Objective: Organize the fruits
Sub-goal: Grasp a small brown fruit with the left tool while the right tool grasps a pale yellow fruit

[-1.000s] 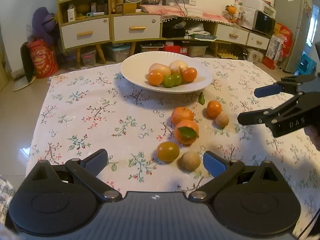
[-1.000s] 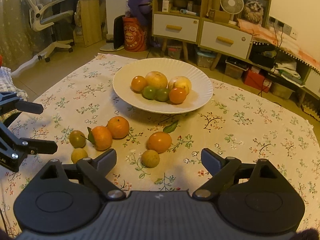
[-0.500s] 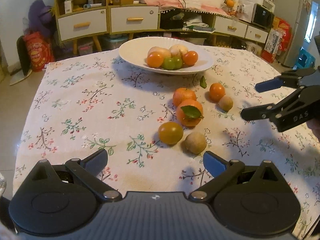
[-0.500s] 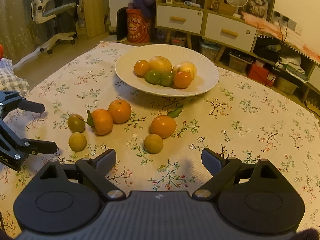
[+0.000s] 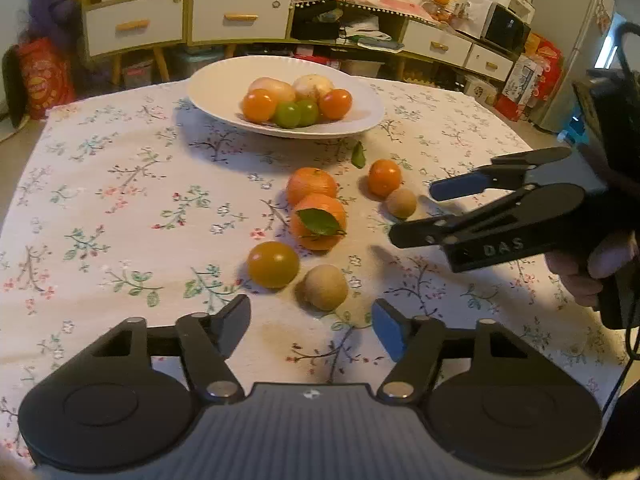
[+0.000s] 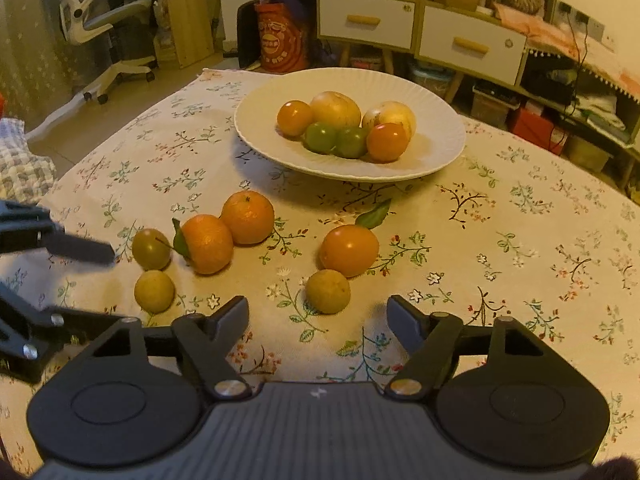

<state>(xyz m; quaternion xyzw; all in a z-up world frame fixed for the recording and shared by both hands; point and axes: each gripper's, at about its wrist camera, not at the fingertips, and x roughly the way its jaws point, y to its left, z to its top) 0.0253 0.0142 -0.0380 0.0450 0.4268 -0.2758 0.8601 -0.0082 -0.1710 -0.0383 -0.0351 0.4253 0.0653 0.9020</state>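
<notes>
A white plate (image 5: 224, 92) (image 6: 440, 148) holds several fruits at the far side of the floral tablecloth. Loose fruits lie in front of it: two mandarins (image 5: 316, 220) (image 6: 208, 242), an orange tomato (image 5: 384, 178) (image 6: 349, 250), a yellow-green tomato (image 5: 273, 264) (image 6: 151, 249) and two small tan round fruits (image 5: 325, 287) (image 6: 328, 291). My left gripper (image 5: 310, 326) is open and empty, just short of the near tan fruit. My right gripper (image 6: 318, 320) is open and empty, just short of the other tan fruit; it also shows in the left wrist view (image 5: 416, 214).
A loose green leaf (image 5: 358, 155) (image 6: 374, 215) lies by the plate. Behind the table stand drawer cabinets (image 5: 240, 20) (image 6: 468, 46), an office chair (image 6: 104, 24) and a red bag (image 6: 280, 44). The table's edge (image 6: 120, 120) drops off at the left.
Both grippers have moved forward and lower toward the loose fruits; each tan fruit is now close to its gripper's fingertips. Both stay open. No fruit has moved.
</notes>
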